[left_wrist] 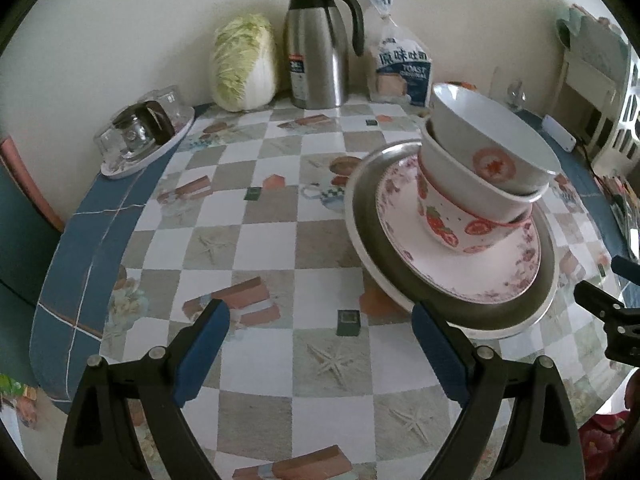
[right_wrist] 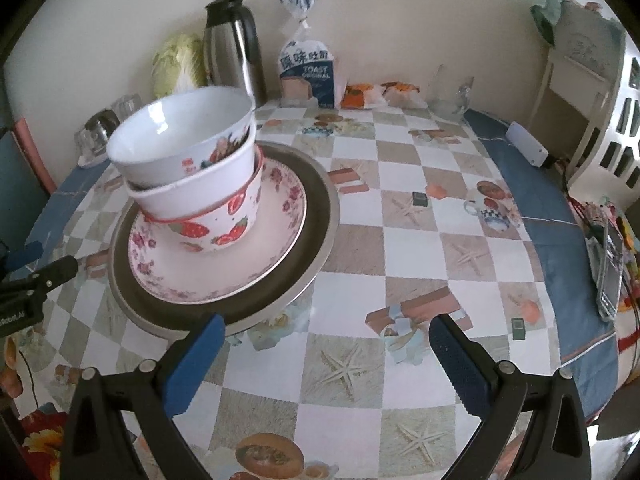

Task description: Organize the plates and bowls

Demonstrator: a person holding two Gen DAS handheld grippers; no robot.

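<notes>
Both my tongs, left (left_wrist: 320,320) and right (right_wrist: 324,336), gape empty. Bowl stack (right_wrist: 192,168) sits on floral plate (right_wrist: 276,240) inside metal plate (right_wrist: 320,200) on counter (right_wrist: 400,260). Risk: top bowl (left_wrist: 480,144) sits tilted; bumping the rim topples it.

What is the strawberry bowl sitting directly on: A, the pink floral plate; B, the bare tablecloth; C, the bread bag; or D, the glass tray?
A: the strawberry bowl sits on the pink floral plate, which lies in a metal plate, with two white bowls nested above it.
</notes>
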